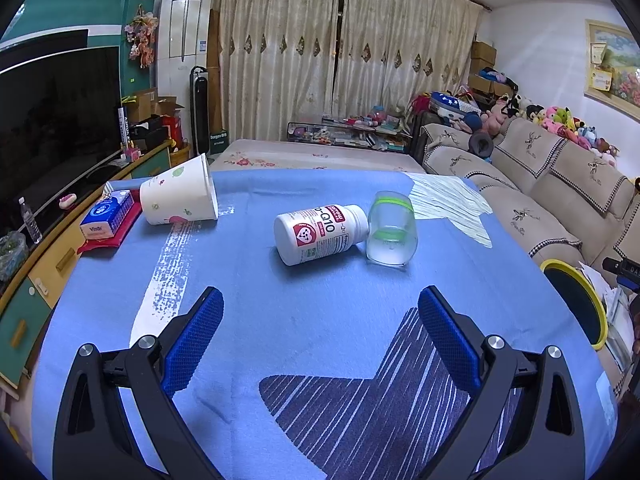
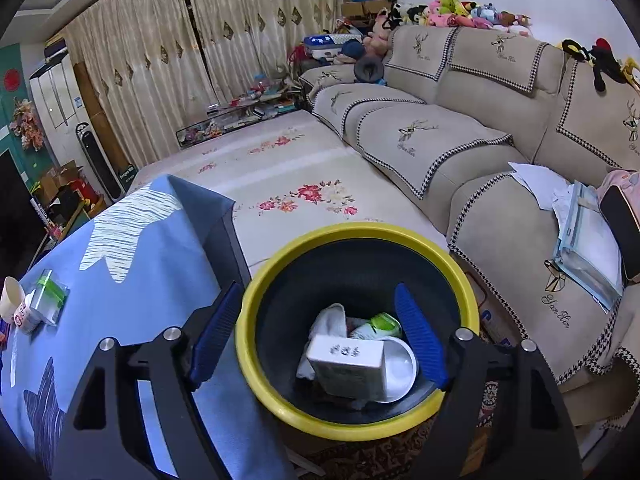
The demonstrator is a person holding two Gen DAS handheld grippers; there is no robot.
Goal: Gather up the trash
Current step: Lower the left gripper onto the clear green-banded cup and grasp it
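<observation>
Presently: left tongs [image 1: 320,340] released, empty, low over the counter [image 1: 312,300]; paper cup [image 1: 180,196] ahead-left, pill bottle [image 1: 320,232] and clear cup [image 1: 392,232] dead ahead. Right tongs [image 2: 320,336] released above the bin [image 2: 360,420], white box [image 2: 348,368] below them. Drop step apparently finished; next, grasp remaining counter trash.

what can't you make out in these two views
- Bin contents, right wrist view: what lies under the white box is covered.
- Pill bottle, left wrist view: label partly turned away; small print too small.
- Bin, left wrist view: cut off by the right edge; inside hidden.
- Paper cup, right wrist view: cut off at the left edge.
</observation>
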